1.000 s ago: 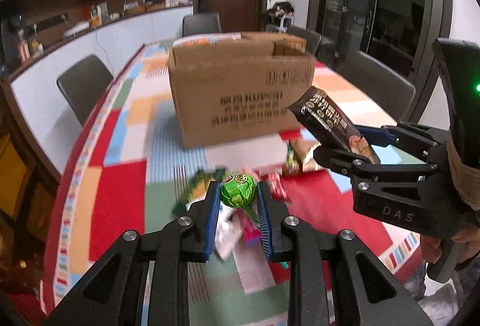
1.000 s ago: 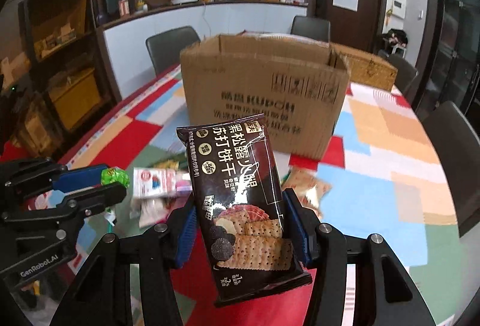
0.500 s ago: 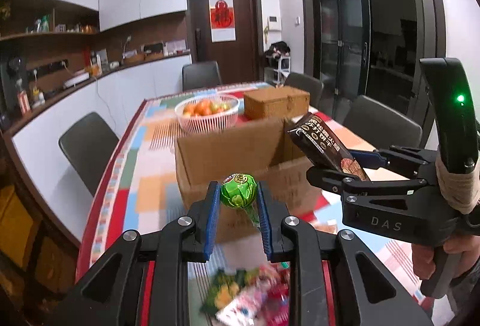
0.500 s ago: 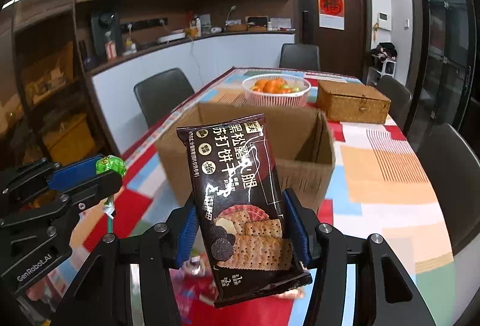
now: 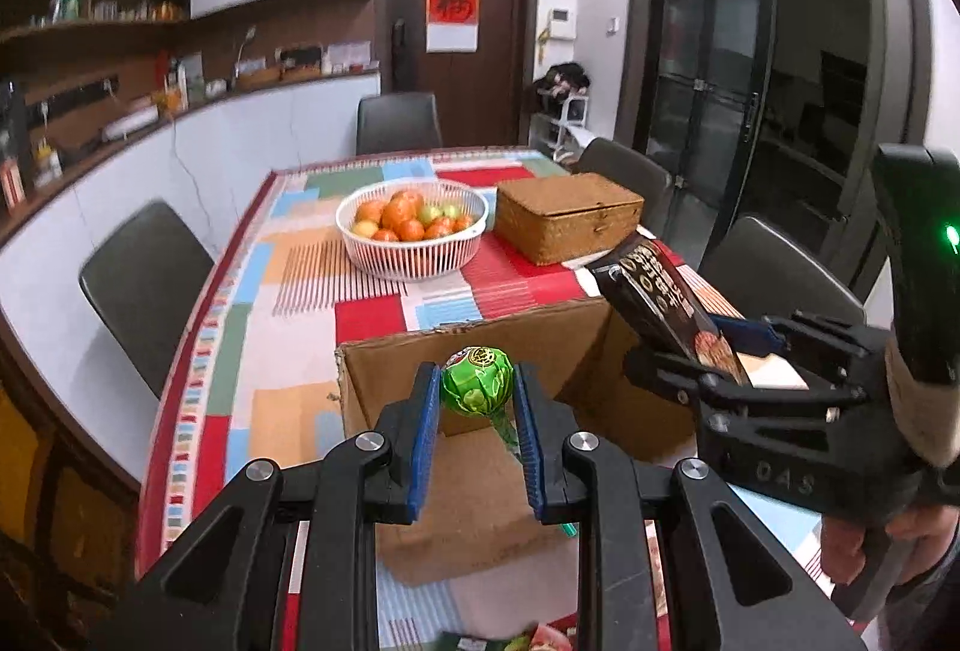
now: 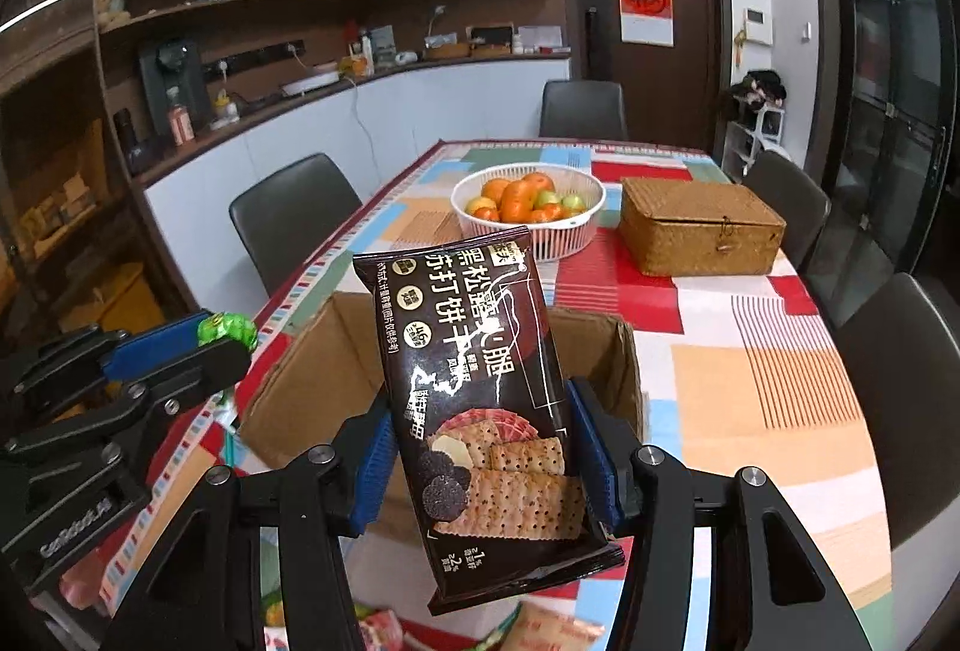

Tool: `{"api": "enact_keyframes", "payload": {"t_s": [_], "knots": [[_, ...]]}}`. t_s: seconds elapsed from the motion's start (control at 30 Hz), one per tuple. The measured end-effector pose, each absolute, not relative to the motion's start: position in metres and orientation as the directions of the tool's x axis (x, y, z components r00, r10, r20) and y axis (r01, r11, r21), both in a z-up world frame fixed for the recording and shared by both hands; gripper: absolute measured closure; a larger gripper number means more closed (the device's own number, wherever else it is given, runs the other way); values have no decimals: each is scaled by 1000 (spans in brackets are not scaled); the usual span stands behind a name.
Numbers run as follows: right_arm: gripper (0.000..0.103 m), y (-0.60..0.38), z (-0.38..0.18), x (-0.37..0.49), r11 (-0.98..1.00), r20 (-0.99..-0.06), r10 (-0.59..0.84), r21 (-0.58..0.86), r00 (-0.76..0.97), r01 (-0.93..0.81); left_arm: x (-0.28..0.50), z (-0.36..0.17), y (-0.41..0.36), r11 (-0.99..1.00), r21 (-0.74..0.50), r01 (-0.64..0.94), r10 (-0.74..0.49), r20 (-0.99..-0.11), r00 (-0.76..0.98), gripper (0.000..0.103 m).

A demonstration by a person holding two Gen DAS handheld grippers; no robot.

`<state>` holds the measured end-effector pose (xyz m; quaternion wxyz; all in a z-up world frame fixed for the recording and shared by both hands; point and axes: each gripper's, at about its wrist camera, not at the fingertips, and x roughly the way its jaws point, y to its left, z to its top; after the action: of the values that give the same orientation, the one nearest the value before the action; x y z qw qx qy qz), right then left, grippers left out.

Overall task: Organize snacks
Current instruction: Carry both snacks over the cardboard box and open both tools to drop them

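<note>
My left gripper is shut on a green-wrapped lollipop and holds it above the near edge of the open cardboard box. My right gripper is shut on a dark soda-cracker packet, upright, over the same box. In the left wrist view the right gripper and its packet hang over the box's right side. In the right wrist view the left gripper with the lollipop is at the box's left side.
A white basket of fruit and a wicker lidded box stand on the patchwork tablecloth behind the box. Loose snack packets lie on the table below the grippers. Dark chairs ring the table.
Both grippers have risen from near the table, still holding the lollipop and the cracker packet, and moved forward until they hang over the box's opening.
</note>
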<state>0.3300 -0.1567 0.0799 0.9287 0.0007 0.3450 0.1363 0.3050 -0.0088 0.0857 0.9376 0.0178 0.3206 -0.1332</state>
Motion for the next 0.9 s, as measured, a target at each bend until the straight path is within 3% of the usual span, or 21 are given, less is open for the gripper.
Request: {"api": "enact_keyframes", "payload": {"t_s": [0.13, 0.23, 0.33, 0.4, 0.57, 0.9], "knots": [[49, -154, 71, 352, 964, -684, 244, 95, 688, -247, 330, 73, -10, 963, -77, 257, -243, -657, 714, 77], [49, -154, 59, 364, 967, -712, 235, 105, 662, -230, 339, 61, -11, 969, -74, 234, -218, -698, 682, 59], [39, -157, 51, 369, 976, -727, 202, 96, 657, -194, 332, 60, -9, 974, -61, 219, -199, -696, 690, 55], [35, -158, 52, 366, 980, -718, 185, 80, 671, -184, 324, 62, -8, 975, -51, 217, -192, -687, 701, 46], [34, -156, 63, 344, 979, -684, 178, 51, 708, -196, 299, 74, -3, 974, -44, 222, -196, -652, 733, 43], [34, -150, 52, 304, 966, -697, 244, 112, 675, -233, 255, 62, -3, 970, -12, 243, -187, -677, 712, 42]]}}
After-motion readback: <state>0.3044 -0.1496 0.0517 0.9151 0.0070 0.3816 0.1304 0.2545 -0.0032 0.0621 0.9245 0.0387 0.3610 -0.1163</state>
